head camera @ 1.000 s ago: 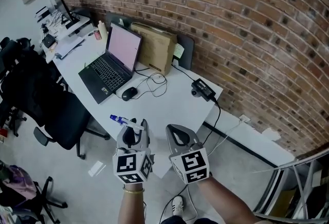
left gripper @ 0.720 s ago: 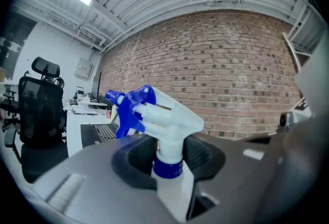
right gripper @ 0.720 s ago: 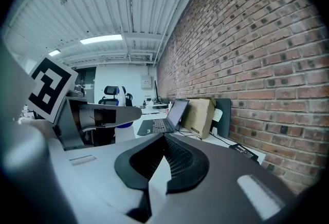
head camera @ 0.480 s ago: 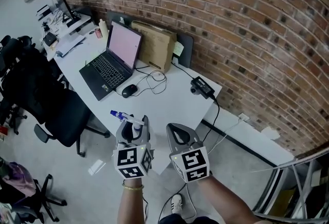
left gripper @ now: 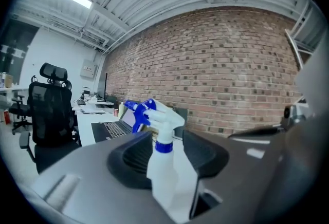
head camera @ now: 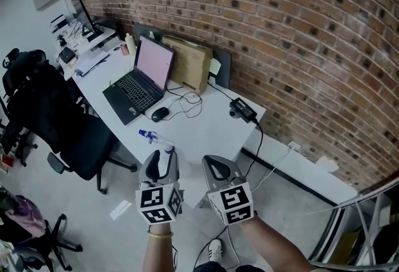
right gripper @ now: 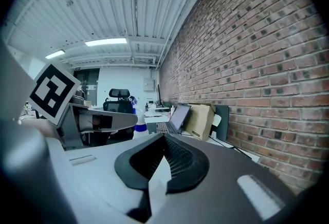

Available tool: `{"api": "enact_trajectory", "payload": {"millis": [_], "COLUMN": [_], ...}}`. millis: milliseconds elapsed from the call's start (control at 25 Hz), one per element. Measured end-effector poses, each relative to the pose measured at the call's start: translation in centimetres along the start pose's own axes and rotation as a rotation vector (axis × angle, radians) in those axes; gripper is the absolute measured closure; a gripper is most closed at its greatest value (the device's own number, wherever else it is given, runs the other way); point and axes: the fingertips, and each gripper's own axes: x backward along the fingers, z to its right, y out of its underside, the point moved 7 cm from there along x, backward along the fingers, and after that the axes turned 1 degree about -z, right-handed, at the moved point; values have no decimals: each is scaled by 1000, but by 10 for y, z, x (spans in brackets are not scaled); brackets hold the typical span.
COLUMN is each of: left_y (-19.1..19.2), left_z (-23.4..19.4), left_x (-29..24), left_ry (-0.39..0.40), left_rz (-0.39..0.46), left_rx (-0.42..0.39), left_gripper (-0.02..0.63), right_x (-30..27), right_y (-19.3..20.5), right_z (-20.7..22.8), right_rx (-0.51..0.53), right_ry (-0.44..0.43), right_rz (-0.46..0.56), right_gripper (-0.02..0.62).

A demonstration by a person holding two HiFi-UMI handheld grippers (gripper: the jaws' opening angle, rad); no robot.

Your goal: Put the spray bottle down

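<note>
A white spray bottle (head camera: 156, 138) with a blue nozzle stands upright near the front edge of the white desk (head camera: 206, 130). My left gripper (head camera: 163, 153) is just in front of it, its jaws opening. In the left gripper view the spray bottle (left gripper: 163, 166) is between the two black pads (left gripper: 131, 159), with a gap showing on its right side. My right gripper (head camera: 215, 161) hovers beside the left one off the desk's front edge. In the right gripper view the right gripper (right gripper: 163, 138) has its pads meeting at the tips with nothing between them.
On the desk are an open laptop (head camera: 142, 77), a black mouse (head camera: 160, 114) with a looped cable, a cardboard box (head camera: 190, 63) against the brick wall, and a power adapter (head camera: 243, 108). A black office chair (head camera: 56, 121) stands left of the desk.
The left jaws have spread apart from the bottle. Both grippers have drawn back from the desk toward the person, and the bottle stays standing at the desk's edge.
</note>
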Motion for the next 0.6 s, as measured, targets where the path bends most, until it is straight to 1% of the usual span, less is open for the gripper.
{"api": "enact_trajectory", "payload": {"millis": [200, 360, 440, 600], "left_y": [3, 8, 13, 24], "left_z": [26, 48, 60, 83], "left_x": [59, 117, 145, 196], "left_ry": [37, -11, -9, 24], "left_rz": [-12, 12, 19, 5], "left_rx": [22, 34, 49, 96], "left_gripper": [513, 597, 597, 598], "right_x": [39, 82, 108, 158], "right_y": [1, 4, 7, 10], "right_z": [-18, -40, -52, -75], "right_rx": [-20, -30, -42, -55], "right_ry": [-6, -26, -39, -62], "right_rz": [29, 44, 52, 75], "right_gripper": [597, 597, 597, 597]}}
